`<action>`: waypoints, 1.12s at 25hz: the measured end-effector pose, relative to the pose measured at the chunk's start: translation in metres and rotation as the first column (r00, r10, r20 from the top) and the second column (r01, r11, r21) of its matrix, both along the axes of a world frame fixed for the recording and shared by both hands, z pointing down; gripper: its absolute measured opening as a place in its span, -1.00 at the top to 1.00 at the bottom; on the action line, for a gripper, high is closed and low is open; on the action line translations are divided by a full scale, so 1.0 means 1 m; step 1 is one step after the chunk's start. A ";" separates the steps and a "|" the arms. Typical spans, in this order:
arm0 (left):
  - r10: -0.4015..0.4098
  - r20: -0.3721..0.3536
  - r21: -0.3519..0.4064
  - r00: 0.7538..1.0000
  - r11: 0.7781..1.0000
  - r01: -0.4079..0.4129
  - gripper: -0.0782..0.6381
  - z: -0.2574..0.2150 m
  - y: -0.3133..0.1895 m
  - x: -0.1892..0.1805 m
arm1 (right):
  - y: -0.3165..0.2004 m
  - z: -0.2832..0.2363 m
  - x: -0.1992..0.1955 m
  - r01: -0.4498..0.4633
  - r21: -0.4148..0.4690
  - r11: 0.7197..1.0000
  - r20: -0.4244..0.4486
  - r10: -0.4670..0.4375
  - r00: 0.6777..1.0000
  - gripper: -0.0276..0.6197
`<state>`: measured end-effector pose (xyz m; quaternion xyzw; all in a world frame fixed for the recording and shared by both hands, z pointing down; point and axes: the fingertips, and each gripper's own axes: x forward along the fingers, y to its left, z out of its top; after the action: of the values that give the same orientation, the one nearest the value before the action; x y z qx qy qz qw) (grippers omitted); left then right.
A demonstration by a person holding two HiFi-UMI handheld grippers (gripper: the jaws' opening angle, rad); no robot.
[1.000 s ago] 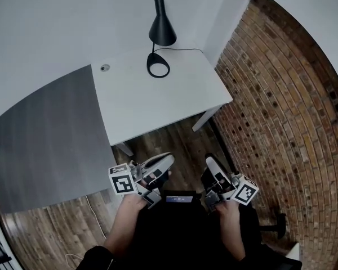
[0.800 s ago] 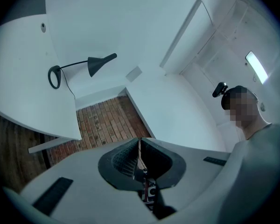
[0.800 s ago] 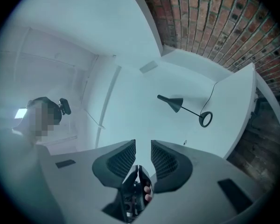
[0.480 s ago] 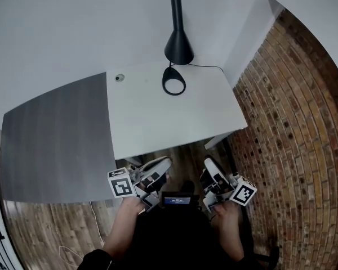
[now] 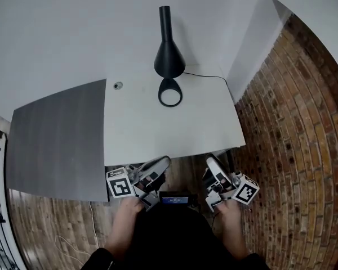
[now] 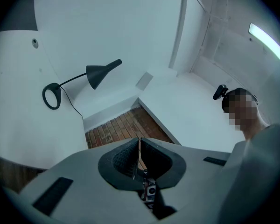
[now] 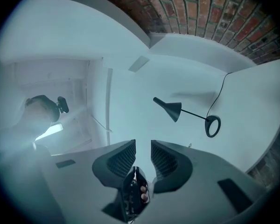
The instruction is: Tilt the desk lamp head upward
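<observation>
— Where the white desk (image 5: 158, 134) meets the far wall, what is entered?
— Item one: desk lamp (image 5: 169, 61), black. The ring base lies flat on the desk top near the far edge, right of middle. The cone head sits above it, with its wide mouth turned down toward the ring (in the gripper views a thin rod joins the two). A thin cable (image 5: 205, 75) runs from the base to the right along the far edge.
— Anything else on that top?
— One small round fitting (image 5: 118, 85) at the far left corner. A grey top (image 5: 56, 139) adjoins the desk on the left, a brick wall (image 5: 293, 122) stands to the right, and a wood floor (image 5: 56, 224) lies on the near side.
— Left gripper?
— Left gripper (image 5: 158, 166): held just short of the desk's near edge, pointing toward the lamp and well apart from it. The jaws are drawn together to a hairline slit, with nothing between them.
— Right gripper?
— Right gripper (image 5: 213, 165): beside the left one at the same near edge, also well apart from the lamp. The jaws are parted by a narrow gap, the pads are bare, and it holds nothing.
— Contact with the lamp?
— Neither gripper touches it.
</observation>
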<state>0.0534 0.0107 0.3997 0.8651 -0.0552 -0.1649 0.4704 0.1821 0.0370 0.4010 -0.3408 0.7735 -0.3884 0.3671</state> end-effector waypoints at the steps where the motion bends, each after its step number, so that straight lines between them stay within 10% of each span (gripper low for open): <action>1: -0.006 0.009 0.000 1.000 1.000 0.006 0.75 0.001 0.000 0.006 | -0.002 0.001 0.007 0.008 0.001 1.000 0.005 -0.008 1.000 0.64; 13: -0.042 0.066 -0.010 0.997 0.999 0.043 0.75 0.006 -0.012 0.039 | -0.020 0.008 0.039 0.051 0.012 0.999 0.049 -0.052 0.997 0.64; 28: -0.018 -0.047 -0.022 0.999 1.000 0.017 0.75 0.005 -0.117 0.041 | -0.115 -0.007 0.038 0.024 -0.001 1.000 -0.049 -0.024 0.998 0.64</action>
<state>0.0942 -0.1064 0.4051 0.8555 -0.0536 -0.1888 0.4792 0.2203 -0.0782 0.3942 -0.3410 0.7862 -0.3845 0.3430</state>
